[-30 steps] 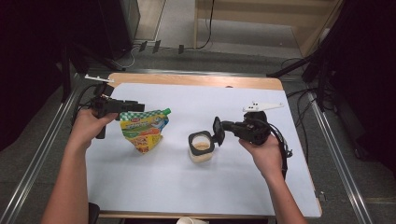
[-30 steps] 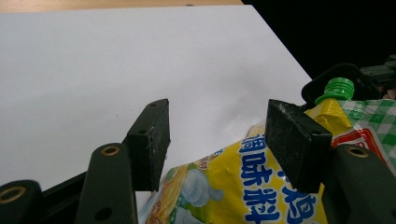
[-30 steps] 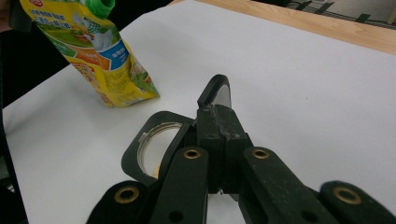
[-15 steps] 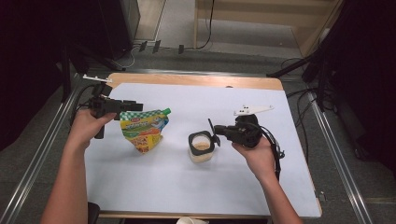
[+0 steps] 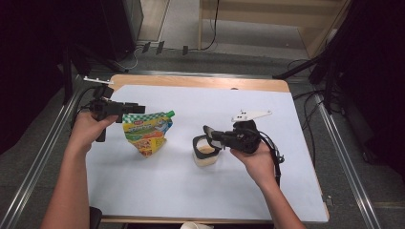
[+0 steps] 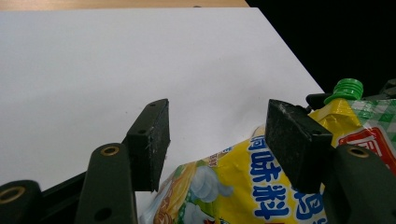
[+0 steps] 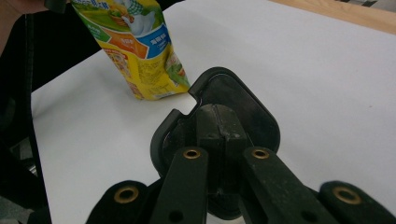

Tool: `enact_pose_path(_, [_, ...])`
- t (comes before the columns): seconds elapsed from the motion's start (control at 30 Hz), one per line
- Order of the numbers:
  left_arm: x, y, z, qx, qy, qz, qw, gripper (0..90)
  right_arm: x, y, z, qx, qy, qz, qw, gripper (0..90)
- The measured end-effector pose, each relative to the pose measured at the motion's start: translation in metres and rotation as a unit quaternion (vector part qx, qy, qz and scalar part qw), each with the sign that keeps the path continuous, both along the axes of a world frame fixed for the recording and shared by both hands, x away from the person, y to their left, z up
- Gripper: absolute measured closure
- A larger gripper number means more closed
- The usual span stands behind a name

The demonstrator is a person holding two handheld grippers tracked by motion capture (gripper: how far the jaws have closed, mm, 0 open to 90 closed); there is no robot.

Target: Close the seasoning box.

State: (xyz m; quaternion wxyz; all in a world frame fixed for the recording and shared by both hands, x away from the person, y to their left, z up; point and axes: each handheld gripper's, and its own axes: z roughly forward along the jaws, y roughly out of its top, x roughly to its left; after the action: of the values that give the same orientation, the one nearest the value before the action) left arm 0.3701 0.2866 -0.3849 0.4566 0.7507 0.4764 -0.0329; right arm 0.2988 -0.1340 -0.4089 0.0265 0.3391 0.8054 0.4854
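Note:
A yellow spouted pouch with a green cap stands on the white sheet at the left. My left gripper hovers at its top left corner. In the left gripper view its jaws stand apart over the pouch's top edge, with the cap past the right jaw. My right gripper is shut on a black lid, held tilted over a pale cup with beige contents. In the right gripper view the jaws pinch the lid, and the pouch stands beyond.
The white sheet covers most of the wooden table. Metal rails run along both sides, and cables trail off the right edge. A small white bracket lies at the back left corner.
My right gripper has carried the black lid to the left, from beside the cup to over its rim, and the lid has tipped flatter. The left gripper and pouch have stayed put.

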Motion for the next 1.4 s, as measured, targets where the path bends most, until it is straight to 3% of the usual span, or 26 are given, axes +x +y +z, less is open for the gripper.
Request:
enact_pose_path(0.83, [0.001,0.001,-0.003,0.002,0.003,0.001,1.0,41.0,-0.005,0.031,-0.026,-0.047,0.013,0.045,0.9978,90.0])
enact_pose_path(1.0, [0.001,0.0,-0.003,0.001,0.002,0.0,1.0,41.0,-0.004,0.031,-0.027,-0.044,0.015,0.046,0.9979,89.6])
enact_pose_path(1.13, [0.002,0.001,-0.004,0.007,0.003,0.002,1.0,40.8,-0.002,0.027,-0.024,-0.034,0.015,0.042,0.9984,80.9])
enact_pose_path(1.23, [0.002,0.001,-0.005,0.016,0.006,0.004,0.9999,40.7,-0.001,0.023,-0.02,-0.037,0.002,0.038,0.9986,73.8])
enact_pose_path(1.4, [0.001,0.0,-0.005,0.014,0.004,0.003,0.9999,40.6,0.003,0.01,-0.014,-0.031,-0.005,0.02,0.9993,60.8])
